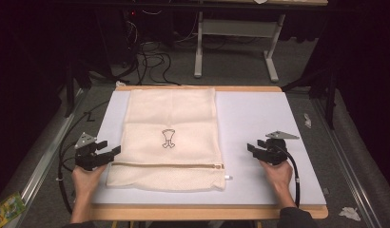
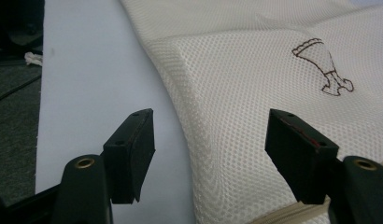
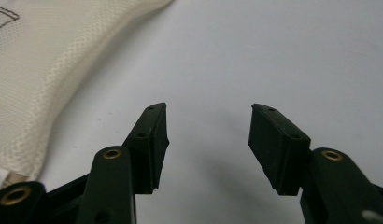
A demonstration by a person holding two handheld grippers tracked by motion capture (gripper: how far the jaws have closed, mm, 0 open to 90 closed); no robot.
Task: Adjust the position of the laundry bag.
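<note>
Right now both black two-jaw grippers sit low over the white table [image 1: 259,118], one at each side of a cream mesh laundry bag [image 1: 171,118] that lies flat on it. At the bag's near left corner, the left gripper [image 1: 109,148] has its jaws spread wide with nothing pinched; in the left gripper view [image 2: 210,135] one jaw hangs over bare table and the other over the mesh, so the bag's left edge runs between them, though I cannot tell whether either pad touches the cloth. Well off to the bag's right, the right gripper [image 1: 250,147] stands apart from the fabric, and in its own view [image 3: 208,140] the jaws are parted and empty over bare table, with the bag's edge away to one side. The bag is a rectangle of fine honeycomb netting, lying smooth, its far end reaching the table's far edge. A tan zip [image 1: 167,165] runs across it near the closer end, ending in a small white pull [image 1: 228,177] at the right corner. Near the middle is a small dark outline emblem [image 2: 324,65], a flared shape on a narrow stem; I can read no lettering on it.
</note>
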